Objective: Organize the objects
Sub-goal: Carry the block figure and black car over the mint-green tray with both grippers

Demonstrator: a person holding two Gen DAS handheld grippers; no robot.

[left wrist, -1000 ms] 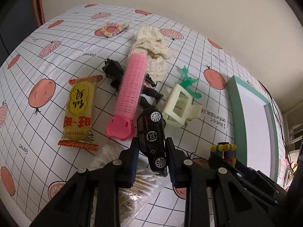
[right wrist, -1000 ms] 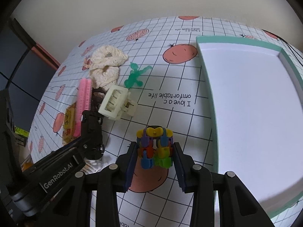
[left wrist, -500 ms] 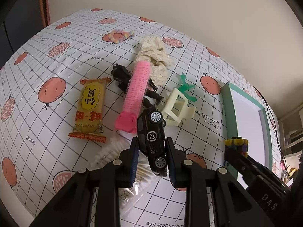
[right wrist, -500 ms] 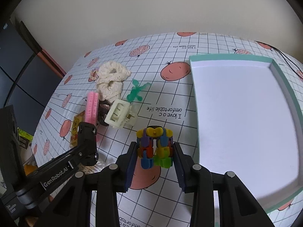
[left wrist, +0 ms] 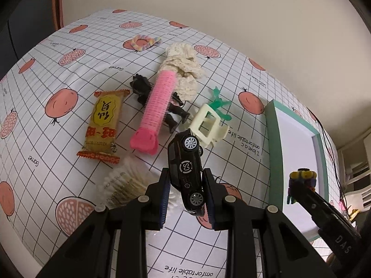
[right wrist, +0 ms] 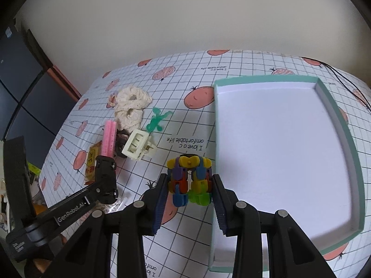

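Above the fruit-print tablecloth (left wrist: 58, 74), both hand-held grippers were raised clear of the surface. The left gripper (left wrist: 185, 185) was clamped on a black toy car (left wrist: 186, 169), held nose-down and tilted between its two fingers; the right wrist view showed the same car (right wrist: 105, 178) at the tip of that gripper. The right gripper (right wrist: 190, 185) was closed around a multicoloured linked-block toy (right wrist: 189, 178), held just beside the near-left edge of the teal-rimmed white tray (right wrist: 334, 106), whose floor was bare. In the left wrist view the block toy (left wrist: 301, 180) appeared over the tray's (left wrist: 273, 143) left rim region. Remaining on the cloth to the left of the tray were a cream hair claw clip (left wrist: 208, 127), a green plastic figure (left wrist: 219, 103), a pink hair roller (left wrist: 157, 108) lying across a black item (left wrist: 141, 88), a cream scrunchie (left wrist: 183, 71), a yellow snack packet (left wrist: 104, 125), a pack of cotton swabs (left wrist: 125, 183) and a pastel braided hair tie (left wrist: 143, 41).
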